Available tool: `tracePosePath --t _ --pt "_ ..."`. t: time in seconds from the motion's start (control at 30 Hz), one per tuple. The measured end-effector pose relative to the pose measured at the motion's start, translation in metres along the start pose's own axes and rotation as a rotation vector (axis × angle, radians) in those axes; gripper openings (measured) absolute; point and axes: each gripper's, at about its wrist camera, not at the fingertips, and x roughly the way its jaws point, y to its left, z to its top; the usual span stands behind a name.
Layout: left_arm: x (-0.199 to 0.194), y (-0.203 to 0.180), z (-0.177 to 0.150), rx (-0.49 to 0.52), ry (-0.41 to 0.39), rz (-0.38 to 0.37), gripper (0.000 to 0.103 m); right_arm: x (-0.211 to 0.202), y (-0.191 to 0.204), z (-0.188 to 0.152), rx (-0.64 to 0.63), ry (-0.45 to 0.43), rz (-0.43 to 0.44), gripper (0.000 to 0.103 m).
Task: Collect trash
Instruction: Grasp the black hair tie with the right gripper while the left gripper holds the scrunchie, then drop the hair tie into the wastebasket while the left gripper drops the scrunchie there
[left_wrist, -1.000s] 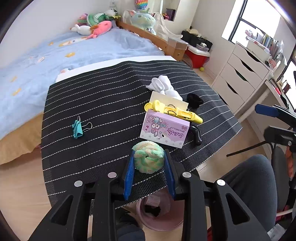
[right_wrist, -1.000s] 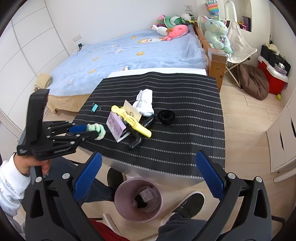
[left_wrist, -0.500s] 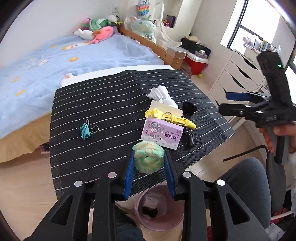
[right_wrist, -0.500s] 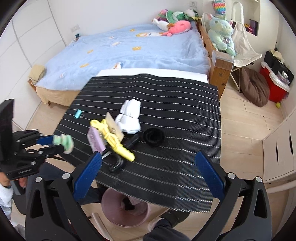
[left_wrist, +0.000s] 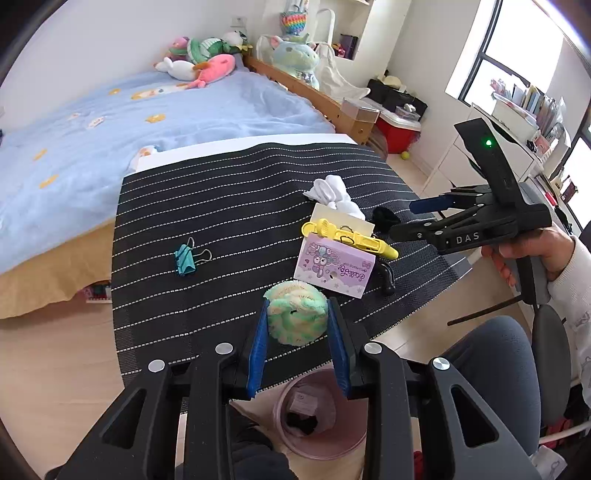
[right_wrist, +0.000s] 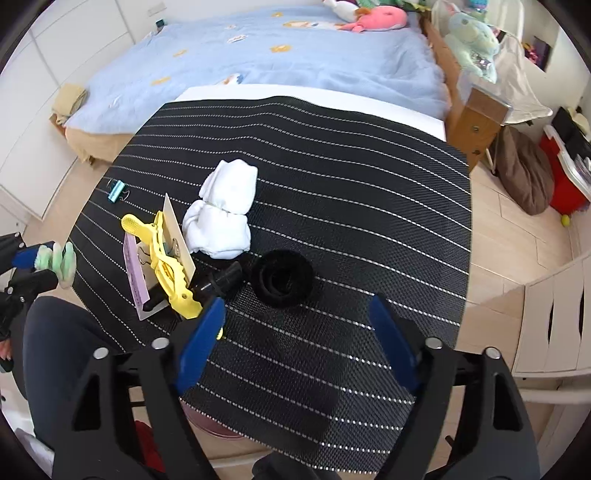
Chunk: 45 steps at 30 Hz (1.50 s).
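Observation:
My left gripper (left_wrist: 297, 310) is shut on a fluffy green-and-yellow ball (left_wrist: 295, 321), held over the near edge of the black striped mat (left_wrist: 221, 192). Right below it on the floor stands a pink bin (left_wrist: 314, 417) with some scraps inside. My right gripper (right_wrist: 295, 306) hovers over the mat with its jaws closing and nothing pressed between them. A black scrunchie (right_wrist: 282, 277) lies just beyond its fingertips. The right wrist view shows the left gripper (right_wrist: 40, 266) with the ball (right_wrist: 61, 262) at the left edge.
On the mat lie a white bundled cloth (right_wrist: 221, 214), a yellow clip (right_wrist: 162, 254) on a pink box (left_wrist: 334, 266), a black angled piece (left_wrist: 386, 275) and a teal binder clip (left_wrist: 184, 256). A bed stands behind the mat and white drawers to the right.
My right gripper has come in over the mat and sunk toward the black scrunchie, with its jaws narrower than before. The left gripper keeps the ball where it was.

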Motion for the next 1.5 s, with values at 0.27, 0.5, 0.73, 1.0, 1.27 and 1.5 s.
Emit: tracePosePath --t 0.27,0.5,0.73,1.0,1.27,1.5 --pt "0.001 0.004 -0.003 -0.012 0.006 0.000 0.030 0.010 0.005 0.005 -0.034 0.010 0.003 0.055" --pt "0.003 0.008 -0.006 -0.019 0.011 -0.001 0.030 0.010 0.006 0.007 -0.031 0.000 -0.012 0.032" --pt "0.003 0.007 -0.007 -0.017 0.010 -0.002 0.030 -0.002 0.009 -0.002 -0.012 -0.039 -0.019 0.030" --pt "-0.004 0.000 -0.009 0.000 0.000 -0.012 0.030 -0.041 0.018 -0.019 0.019 -0.115 0.004 0.030" --pt "-0.021 -0.012 -0.014 0.020 -0.018 -0.027 0.030 -0.085 0.045 -0.047 0.009 -0.187 0.038 0.030" --pt "-0.037 -0.023 -0.023 0.034 -0.036 -0.041 0.030 -0.116 0.072 -0.075 -0.017 -0.228 0.064 0.030"
